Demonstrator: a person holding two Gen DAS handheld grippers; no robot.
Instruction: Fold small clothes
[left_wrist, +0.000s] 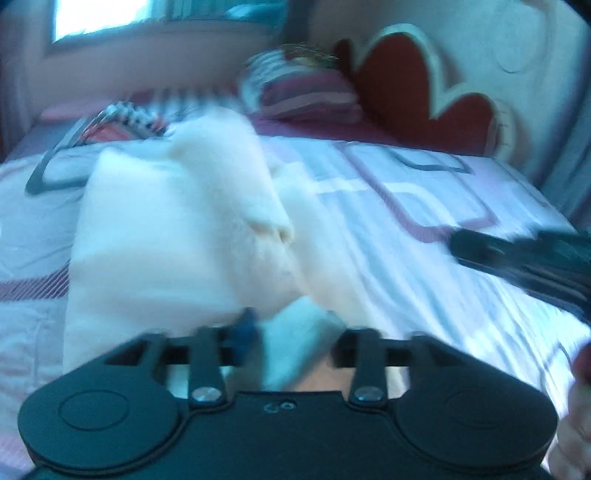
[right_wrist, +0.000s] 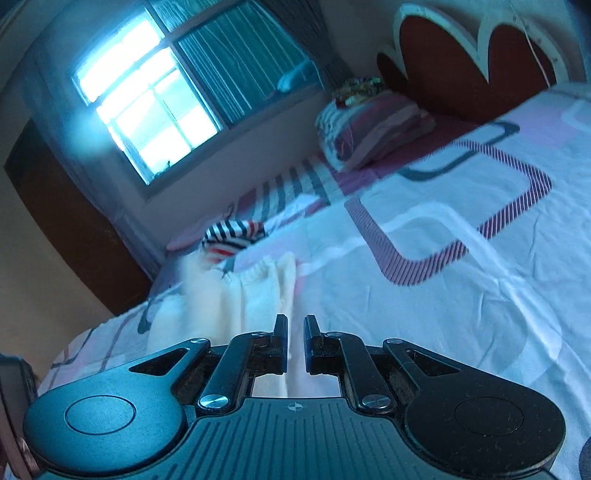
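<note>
Jaws of the left gripper stand well apart, a fold of the cream garment lying blurred between them; whether the pads press it I cannot tell. Jaws of the right gripper stand slightly apart with nothing clamped, the garment lying beyond them on the patterned bedspread, near a striped cloth.

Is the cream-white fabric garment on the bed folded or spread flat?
Folded, at least partly: the cream-white fabric garment lies doubled over itself in layers on the striped pink bedsheet. Blur hides how neatly.
</note>
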